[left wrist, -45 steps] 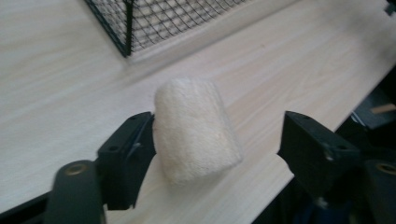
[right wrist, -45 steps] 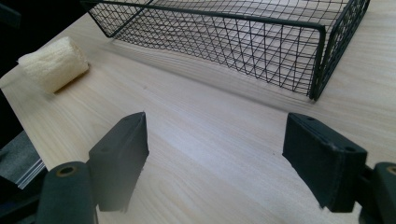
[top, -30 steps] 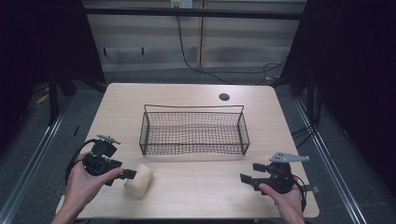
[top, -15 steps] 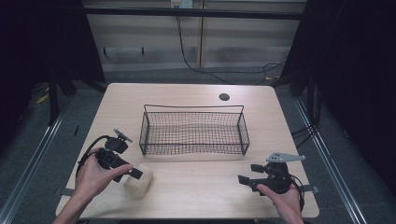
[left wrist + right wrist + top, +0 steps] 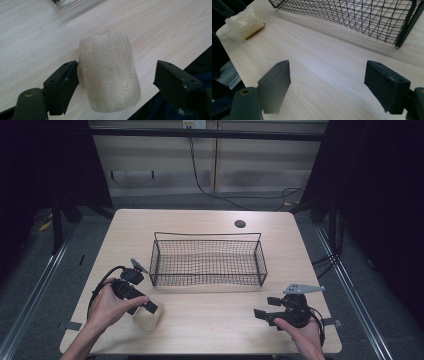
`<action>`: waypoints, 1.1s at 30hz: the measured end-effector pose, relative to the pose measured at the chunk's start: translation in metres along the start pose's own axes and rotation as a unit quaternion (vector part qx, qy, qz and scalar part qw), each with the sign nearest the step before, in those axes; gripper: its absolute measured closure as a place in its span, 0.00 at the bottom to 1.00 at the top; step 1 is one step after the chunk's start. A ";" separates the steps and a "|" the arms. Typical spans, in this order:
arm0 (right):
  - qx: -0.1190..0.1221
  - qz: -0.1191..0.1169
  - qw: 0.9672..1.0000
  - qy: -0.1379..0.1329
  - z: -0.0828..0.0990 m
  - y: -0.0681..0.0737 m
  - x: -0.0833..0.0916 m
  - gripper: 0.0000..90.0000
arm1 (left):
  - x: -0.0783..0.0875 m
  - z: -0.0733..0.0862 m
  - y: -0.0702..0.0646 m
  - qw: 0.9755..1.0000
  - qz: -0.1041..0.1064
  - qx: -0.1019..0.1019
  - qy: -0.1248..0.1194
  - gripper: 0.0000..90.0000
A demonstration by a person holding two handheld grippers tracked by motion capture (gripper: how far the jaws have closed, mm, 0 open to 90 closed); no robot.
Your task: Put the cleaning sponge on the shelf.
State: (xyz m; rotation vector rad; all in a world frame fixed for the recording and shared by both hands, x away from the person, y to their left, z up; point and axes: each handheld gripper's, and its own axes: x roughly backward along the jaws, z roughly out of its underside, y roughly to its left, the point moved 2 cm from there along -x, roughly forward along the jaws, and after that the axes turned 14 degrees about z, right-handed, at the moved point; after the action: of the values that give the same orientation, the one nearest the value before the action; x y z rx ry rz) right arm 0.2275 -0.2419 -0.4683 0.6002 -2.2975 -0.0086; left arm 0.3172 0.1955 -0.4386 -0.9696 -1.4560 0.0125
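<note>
Between the jaws of the left gripper (image 5: pixel 116 82) lay a pale, rough-textured sponge roll (image 5: pixel 108 72), resting on the light wooden table (image 5: pixel 30 32). In the left gripper view the jaws had just been opening and stood spread: one of them sat right against the roll's side, whether touching could not be told, while the other stood clear of it with a plain gap, so the roll was not pinched. The roll's far end pointed away from the gripper, toward the shadow of the wire basket beyond.

In the high view the left gripper (image 5: pixel 145 306) was tilted down over the roll (image 5: pixel 148 318) near the table's front edge (image 5: pixel 200 353), with the person's left hand (image 5: pixel 112 306) wrapped around its body. The black wire basket (image 5: pixel 207 261) stood just beyond and to the side of this gripper, apart from the roll.

The right gripper (image 5: pixel 265 309) rested low over the table well away from the roll, held by the right hand (image 5: pixel 300 332). Its jaws were spread with only bare tabletop (image 5: pixel 327 75) between them. Ahead of it, in the right gripper view, the basket (image 5: pixel 362 17) crossed the upper part of the picture, and the sponge roll (image 5: pixel 244 21) lay far off to one side near the table's edge.
</note>
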 end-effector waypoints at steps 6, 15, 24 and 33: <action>0.000 -0.001 1.000 0.009 0.001 0.000 -0.001 0.23 | -0.005 -0.002 0.005 1.000 0.008 0.005 -0.001 0.22; 0.003 -0.006 1.000 0.015 0.001 0.001 -0.003 0.23 | -0.020 -0.004 0.005 1.000 -0.020 0.013 0.017 0.21; 0.006 -0.009 1.000 0.019 0.001 0.002 -0.004 0.23 | -0.035 -0.004 0.006 0.998 -0.030 0.016 0.056 0.26; 0.008 -0.008 1.000 0.022 0.002 0.002 -0.004 0.23 | -0.044 -0.004 0.004 0.996 -0.044 0.014 0.077 0.29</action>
State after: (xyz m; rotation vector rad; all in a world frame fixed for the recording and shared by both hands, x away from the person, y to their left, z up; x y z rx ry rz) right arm 0.2277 -0.2384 -0.4717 0.6220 -2.2523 0.0154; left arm 0.3146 0.1711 -0.4761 -0.8643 -1.3518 -0.1037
